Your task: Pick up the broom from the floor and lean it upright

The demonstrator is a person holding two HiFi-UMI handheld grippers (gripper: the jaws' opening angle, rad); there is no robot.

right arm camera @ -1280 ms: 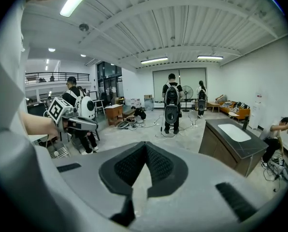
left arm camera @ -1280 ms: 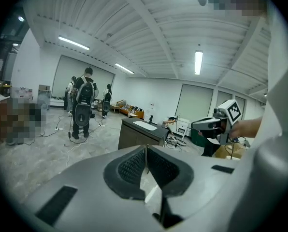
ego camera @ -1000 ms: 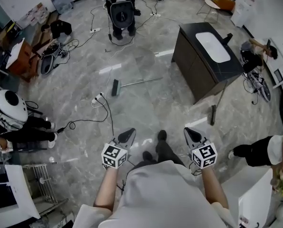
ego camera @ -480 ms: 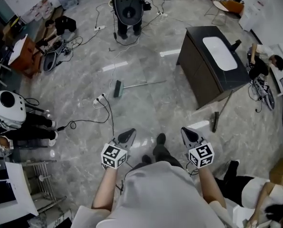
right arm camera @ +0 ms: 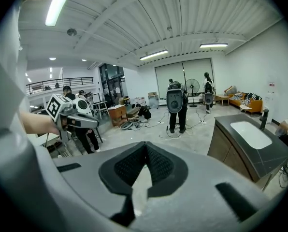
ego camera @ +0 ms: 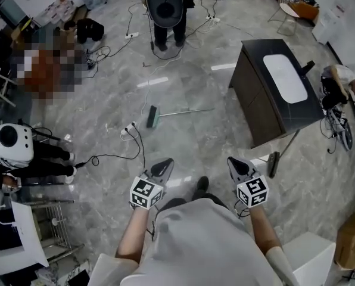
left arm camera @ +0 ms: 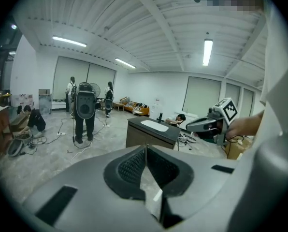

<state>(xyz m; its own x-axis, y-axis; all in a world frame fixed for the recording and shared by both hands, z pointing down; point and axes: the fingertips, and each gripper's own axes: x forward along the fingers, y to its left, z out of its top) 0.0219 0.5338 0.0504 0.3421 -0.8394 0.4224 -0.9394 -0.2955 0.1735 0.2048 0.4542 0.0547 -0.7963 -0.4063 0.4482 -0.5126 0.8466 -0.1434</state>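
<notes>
- Left gripper (ego camera: 163,167): jaws pressed together, nothing between them; held low ahead of the body, which I judge to be a carrying posture for the approach.
- Right gripper (ego camera: 233,164): jaws likewise closed and empty, level with its partner.
- Broom (ego camera: 180,111): flat on the floor at frame centre, head to the left, handle pointing toward the cabinet (ego camera: 255,109); well apart from both grippers.
- Cable (ego camera: 131,131): lies on the floor between left gripper and broom.
- Writing: square markers on the cubes only; no legible brand or label.
</notes>
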